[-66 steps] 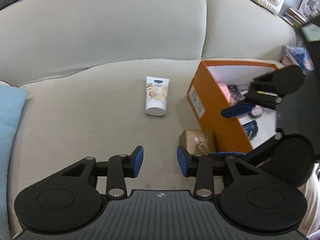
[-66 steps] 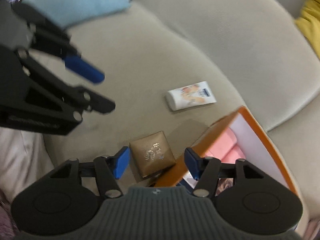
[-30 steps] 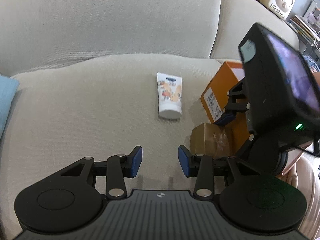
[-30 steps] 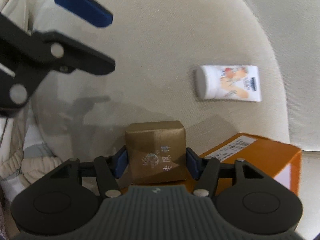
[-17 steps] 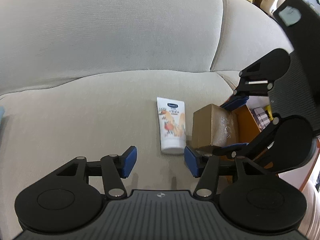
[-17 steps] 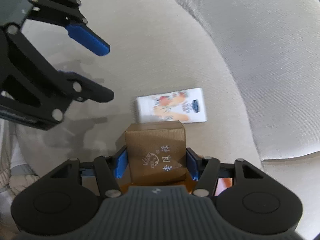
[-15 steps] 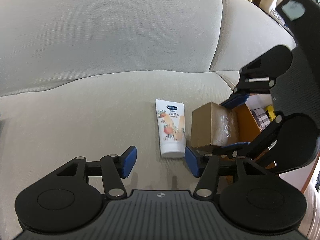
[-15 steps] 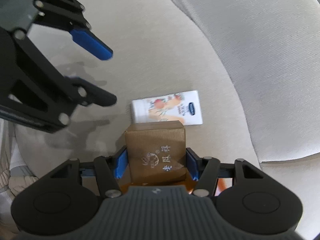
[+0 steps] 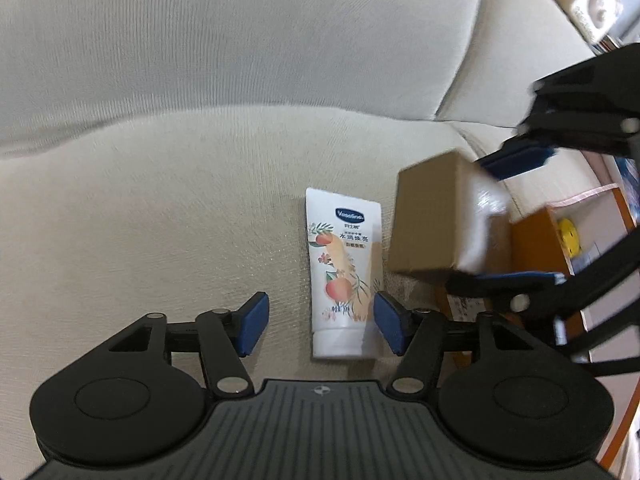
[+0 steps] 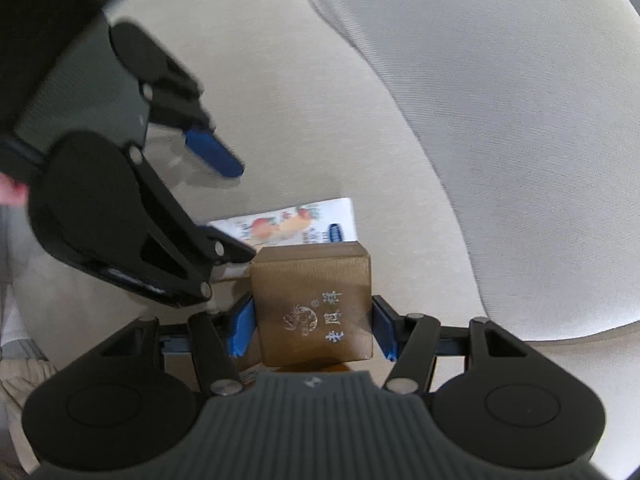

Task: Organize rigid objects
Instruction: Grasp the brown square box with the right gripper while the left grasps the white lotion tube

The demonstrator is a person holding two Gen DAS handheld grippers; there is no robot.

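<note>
Two grippers are working over a beige sofa (image 9: 168, 216). On the right gripper (image 10: 312, 326), the blue fingers (image 10: 241, 328) are pressing against both sides of a gold box (image 10: 314, 304), gripping it and carrying it clear of the seat; in the left wrist view that box (image 9: 436, 216) is hanging above the near edge of an orange bin (image 9: 536, 240), with a yellow item (image 9: 570, 234) showing inside the bin. On the left gripper (image 9: 318, 322), the fingers (image 9: 252, 322) are spreading apart, standing about halfway open and pinching nothing. A white lotion tube (image 9: 342, 268) is lying flat on the seat cushion, cap end toward the camera, and its lower part is sitting in the gap between those fingers; whether the right pad is touching its edge cannot be told. In the right wrist view the tube (image 10: 296, 224) is lying just behind the held box, partly hidden by the blurred left gripper (image 10: 224, 208). A cream-coloured object with a bear face (image 9: 592, 8) is standing beyond the sofa back at the upper right, out of focus.
</note>
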